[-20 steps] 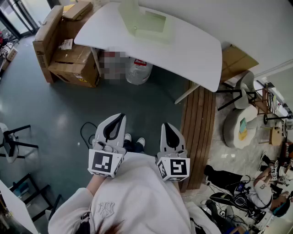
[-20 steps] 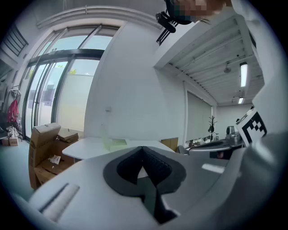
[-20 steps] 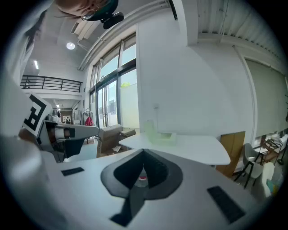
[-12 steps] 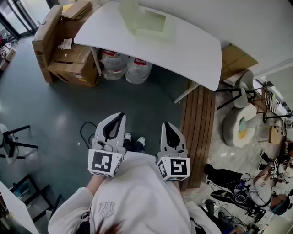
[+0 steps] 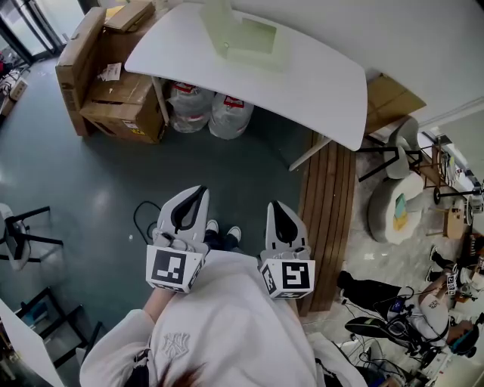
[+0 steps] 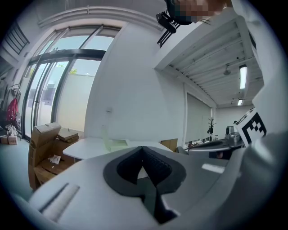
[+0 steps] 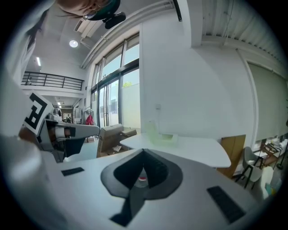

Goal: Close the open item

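A pale green see-through box [image 5: 249,41] sits on the far side of the white table [image 5: 318,79], its lid [image 5: 215,17] standing upright. It also shows far off as the box [image 6: 114,143] in the left gripper view and as the box [image 7: 159,134] in the right gripper view. My left gripper [image 5: 198,190] and right gripper [image 5: 275,206] are held side by side close to the person's body, well short of the table. Both point toward it, jaws shut with nothing between them. The tips of the left gripper [image 6: 143,148] and the right gripper [image 7: 144,151] meet.
Cardboard boxes [image 5: 106,75] are stacked left of the table. Two big water bottles [image 5: 227,113] stand under it. A wooden slatted bench [image 5: 325,204] runs along the right. A black cable [image 5: 144,219] lies on the floor, and a chair [image 5: 15,234] stands at far left.
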{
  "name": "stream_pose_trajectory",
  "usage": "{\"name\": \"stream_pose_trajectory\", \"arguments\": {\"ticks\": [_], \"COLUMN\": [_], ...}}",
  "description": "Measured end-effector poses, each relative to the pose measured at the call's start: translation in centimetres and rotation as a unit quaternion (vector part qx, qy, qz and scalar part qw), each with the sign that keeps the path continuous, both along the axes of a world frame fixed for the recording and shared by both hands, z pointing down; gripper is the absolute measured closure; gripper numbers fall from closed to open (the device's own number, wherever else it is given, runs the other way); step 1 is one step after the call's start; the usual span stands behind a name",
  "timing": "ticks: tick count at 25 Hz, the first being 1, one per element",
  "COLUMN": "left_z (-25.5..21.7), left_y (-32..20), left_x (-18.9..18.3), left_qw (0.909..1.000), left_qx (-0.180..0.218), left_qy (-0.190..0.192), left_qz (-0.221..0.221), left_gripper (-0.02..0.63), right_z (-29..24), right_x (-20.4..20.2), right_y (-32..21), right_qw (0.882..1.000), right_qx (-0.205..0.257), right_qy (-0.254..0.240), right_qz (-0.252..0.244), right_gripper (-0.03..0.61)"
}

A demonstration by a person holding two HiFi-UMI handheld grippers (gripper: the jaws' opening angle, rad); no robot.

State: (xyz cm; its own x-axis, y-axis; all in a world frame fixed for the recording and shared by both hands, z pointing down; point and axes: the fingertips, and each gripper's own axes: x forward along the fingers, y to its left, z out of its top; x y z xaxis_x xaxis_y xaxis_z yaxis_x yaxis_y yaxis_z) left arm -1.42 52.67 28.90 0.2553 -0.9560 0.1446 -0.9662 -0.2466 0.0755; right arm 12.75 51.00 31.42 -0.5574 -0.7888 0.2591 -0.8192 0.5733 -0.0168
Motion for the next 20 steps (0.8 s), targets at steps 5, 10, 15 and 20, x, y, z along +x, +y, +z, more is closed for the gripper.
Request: {"name": "stream_pose_trajectory", "arguments": {"ticks": [5,10,15,20], "left_z": [0.2,0.1,0.3,0.7], "left_y": [0.1,0.3,0.8,-0.6], "left_x": [-0.6,-2.0,-3.5,-3.8], "left_qw": [0.9997,0.9997,0.9998,0.9989], "left_qx": [-0.004,0.011,0.01,0.002], "left_qy": [0.02,0.02,0.014,0.045], "left_qz": [0.01,0.004,-0.005,-0.012], "left_gripper": [0.604,0.604,0.604,0.604], "right_z": [-0.4,0.2,1.0,1.2], "right_x": [-1.2,-2.4,-2.8,-2.2], "right_y": [0.0,0.1,0.1,-1.0], "right_qw": [1.0,0.999,1.0,1.0], "right_qx": [0.004,0.005,-0.002,-0.01], "right_qy": [-0.021,-0.03,-0.025,-0.015], "right_qz": [-0.011,-0.014,-0.009,-0.004], "right_gripper": [0.568,0.568,0.568,0.568]}}
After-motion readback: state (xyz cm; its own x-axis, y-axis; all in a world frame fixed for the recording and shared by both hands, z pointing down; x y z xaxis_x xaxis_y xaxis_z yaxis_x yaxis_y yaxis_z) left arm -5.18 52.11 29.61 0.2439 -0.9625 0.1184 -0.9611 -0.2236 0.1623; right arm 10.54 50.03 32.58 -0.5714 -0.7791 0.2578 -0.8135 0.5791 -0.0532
